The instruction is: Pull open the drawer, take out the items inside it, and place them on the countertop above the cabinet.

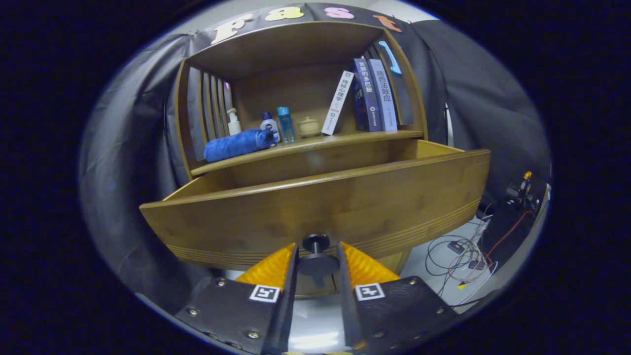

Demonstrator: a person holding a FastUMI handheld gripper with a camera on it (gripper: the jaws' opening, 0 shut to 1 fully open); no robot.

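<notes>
Gripper view: drawer (315,207) pulled well out of the cabinet; gripper (318,256) closed on its knob (316,242), both fingers pressing. Drawer contents hidden behind its front panel; removal still to do. Countertop (345,140) holds: one blue towel (236,144), three bottles (285,124), one small pot (309,126), three books (367,96).

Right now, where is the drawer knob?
In the gripper view, the drawer knob sits low on the drawer front, between the fingers of the gripper, whose fingers flank it.
</notes>
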